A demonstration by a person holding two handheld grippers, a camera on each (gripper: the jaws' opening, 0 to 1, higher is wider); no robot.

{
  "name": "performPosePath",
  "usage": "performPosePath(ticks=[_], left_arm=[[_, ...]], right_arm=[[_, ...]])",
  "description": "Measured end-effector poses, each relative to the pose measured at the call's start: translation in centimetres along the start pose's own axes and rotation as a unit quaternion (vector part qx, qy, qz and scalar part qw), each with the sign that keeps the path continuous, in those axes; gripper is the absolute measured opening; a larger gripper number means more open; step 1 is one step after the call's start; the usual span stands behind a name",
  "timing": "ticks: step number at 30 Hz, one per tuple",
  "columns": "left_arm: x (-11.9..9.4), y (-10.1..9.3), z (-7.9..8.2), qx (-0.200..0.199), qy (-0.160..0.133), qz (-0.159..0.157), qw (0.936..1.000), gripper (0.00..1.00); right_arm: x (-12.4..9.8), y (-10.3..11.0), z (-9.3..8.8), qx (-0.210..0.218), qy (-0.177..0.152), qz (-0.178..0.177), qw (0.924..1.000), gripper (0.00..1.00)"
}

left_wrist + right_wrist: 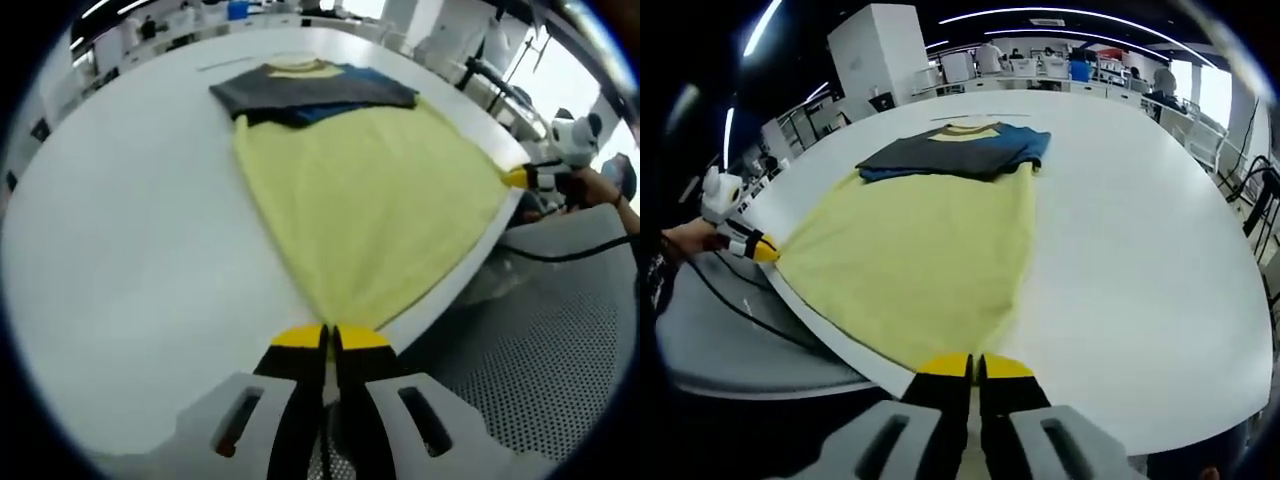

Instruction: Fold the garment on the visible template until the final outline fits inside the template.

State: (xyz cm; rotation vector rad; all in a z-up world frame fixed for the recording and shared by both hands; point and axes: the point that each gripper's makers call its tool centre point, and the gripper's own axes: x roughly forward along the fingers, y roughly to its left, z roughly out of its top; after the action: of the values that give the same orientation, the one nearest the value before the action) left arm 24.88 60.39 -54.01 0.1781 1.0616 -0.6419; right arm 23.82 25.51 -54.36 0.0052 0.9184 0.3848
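Bright, even light from ceiling strips (765,28) at upper left; window glare (560,70) washes out the upper right. Fisheye bending curves the table (1140,230) edges, and the picture is softly blurred throughout.

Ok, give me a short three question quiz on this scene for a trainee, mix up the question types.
1. True or false: both grippers are shut on the hem of the shirt.
2. Multiple choice: what colour is the shirt's body? A) red B) pale yellow C) white
3. Short answer: where on the table do the dark sleeves lie, relative to the grippers?

Key
1. True. The left gripper pinches one hem corner and the right gripper the other, at the table's near edge.
2. B. The body is pale yellow, with grey and blue sleeves.
3. At the far end, folded across the shirt's top near the collar.
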Motion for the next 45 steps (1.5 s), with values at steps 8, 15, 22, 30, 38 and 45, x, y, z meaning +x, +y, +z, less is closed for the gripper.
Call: performPosePath(ticks=[8, 15, 22, 30, 38, 45], left_arm=[[-0.1, -0.1, -0.6, 0.002, 0.009, 0.002, 1.0000, 0.00], [-0.3, -0.4, -1.1, 0.017, 0.020, 0.001, 0.9997, 0.00], [-0.4, -0.6, -1.3, 0.011, 0.024, 0.000, 0.9997, 0.00], [-1.0, -0.8, -1.4, 0.001, 0.021, -0.004, 0.9998, 0.00], [-2.2, -0.8, -0.5, -0.038, -0.005, -0.016, 0.9991, 0.00], [-3.4, -1.0, 0.3, -0.037, -0.018, -0.019, 0.9990, 0.00]], right_arm=[[-0.2, 0.2, -0.4, 0.003, 0.001, 0.002, 1.0000, 0.00], [-0.4, 0.3, -0.6, 0.006, 0.003, 0.001, 1.0000, 0.00], [-0.5, 0.6, -1.1, 0.008, 0.005, 0.002, 1.0000, 0.00], [-0.8, 1.0, -1.3, 0.002, 0.017, 0.000, 0.9999, 0.00], [-2.0, 1.3, 0.2, -0.002, 0.015, -0.003, 0.9999, 0.00], [-2.9, 1.4, 1.8, -0.012, 0.006, -0.001, 0.9999, 0.00]])
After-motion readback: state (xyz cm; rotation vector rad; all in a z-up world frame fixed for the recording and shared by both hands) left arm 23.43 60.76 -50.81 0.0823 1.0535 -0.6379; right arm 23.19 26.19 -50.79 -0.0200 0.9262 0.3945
